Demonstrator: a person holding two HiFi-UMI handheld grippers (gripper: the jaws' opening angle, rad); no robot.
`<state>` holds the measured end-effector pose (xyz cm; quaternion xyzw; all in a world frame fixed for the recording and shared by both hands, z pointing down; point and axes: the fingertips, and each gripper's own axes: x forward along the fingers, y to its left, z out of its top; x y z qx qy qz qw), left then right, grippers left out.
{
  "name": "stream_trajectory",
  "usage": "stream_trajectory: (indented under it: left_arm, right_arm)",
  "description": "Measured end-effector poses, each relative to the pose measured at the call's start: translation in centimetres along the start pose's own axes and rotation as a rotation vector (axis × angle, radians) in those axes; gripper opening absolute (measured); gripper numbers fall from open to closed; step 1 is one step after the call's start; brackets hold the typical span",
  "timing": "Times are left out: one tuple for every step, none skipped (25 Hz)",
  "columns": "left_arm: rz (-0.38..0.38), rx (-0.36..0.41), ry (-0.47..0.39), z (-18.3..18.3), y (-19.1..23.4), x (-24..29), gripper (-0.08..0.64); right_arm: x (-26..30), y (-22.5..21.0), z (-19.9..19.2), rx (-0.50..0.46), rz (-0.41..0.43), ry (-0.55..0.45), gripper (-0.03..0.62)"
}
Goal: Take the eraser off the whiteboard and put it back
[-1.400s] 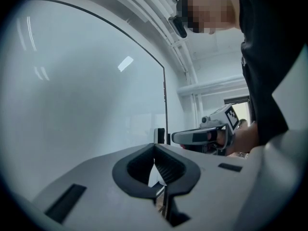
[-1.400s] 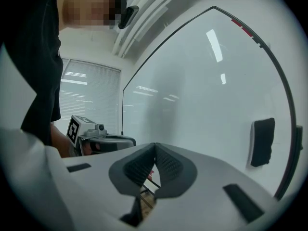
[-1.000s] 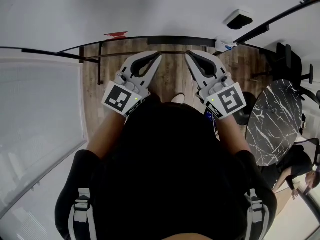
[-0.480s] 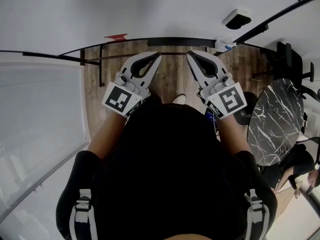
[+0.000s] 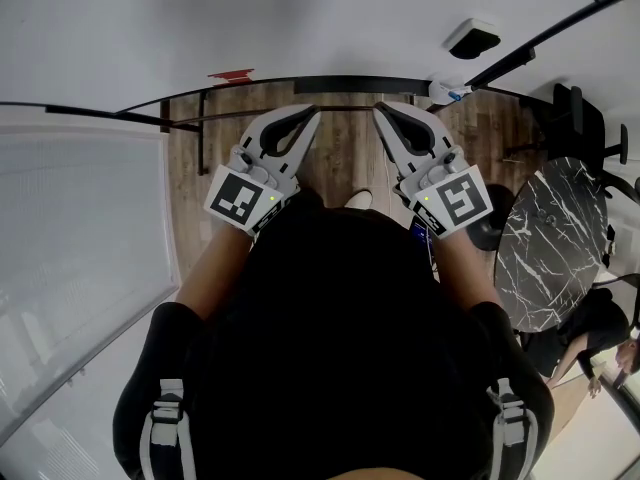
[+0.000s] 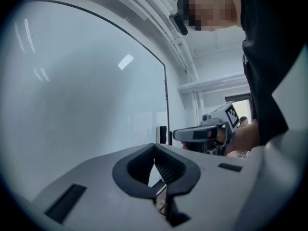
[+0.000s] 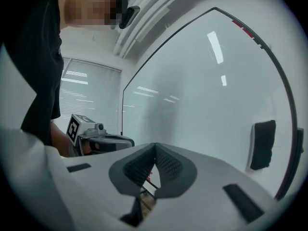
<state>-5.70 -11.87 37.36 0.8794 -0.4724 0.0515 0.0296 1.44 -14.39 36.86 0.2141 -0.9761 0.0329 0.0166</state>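
The black eraser sticks to the whiteboard at the upper right in the head view, well above and to the right of both grippers. The right gripper view has the eraser on the board to the right of the jaws, apart from them. In the left gripper view the eraser is small and far off, beyond the jaws. My left gripper and right gripper are held side by side in front of the board, both shut with nothing between the pads. Each gripper view catches the other gripper: the right gripper and the left gripper.
A marker tray runs along the board's lower edge, with a blue-and-white item at its right end. A red mark is on the board. A marble table, black chairs and another person are at the right.
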Motion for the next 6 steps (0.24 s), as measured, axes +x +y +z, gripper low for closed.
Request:
stream_trajectory:
  left_arm:
    - [0.003, -0.002, 0.003, 0.04, -0.02, 0.01, 0.005]
    - [0.003, -0.003, 0.000, 0.10, -0.07, 0.01, 0.005]
    - [0.002, -0.003, -0.004, 0.15, -0.13, 0.02, 0.005]
    - [0.000, -0.001, -0.007, 0.19, -0.18, 0.03, 0.004]
    - [-0.001, 0.001, -0.008, 0.21, -0.23, 0.05, 0.005]
    - [-0.003, 0.003, -0.009, 0.23, -0.28, 0.06, 0.003]
  right_arm:
    - [-0.05, -0.02, 0.03, 0.000, 0.000, 0.000, 0.002]
    - [-0.11, -0.02, 0.07, 0.000, 0.000, 0.001, 0.002]
    - [-0.16, -0.02, 0.09, 0.001, 0.001, 0.001, 0.002]
    - [-0.21, -0.01, 0.09, 0.001, 0.001, 0.003, 0.002]
    - [-0.26, 0.01, 0.09, 0.002, 0.001, 0.004, 0.002]
    - [-0.31, 0.03, 0.08, 0.002, 0.001, 0.005, 0.002]
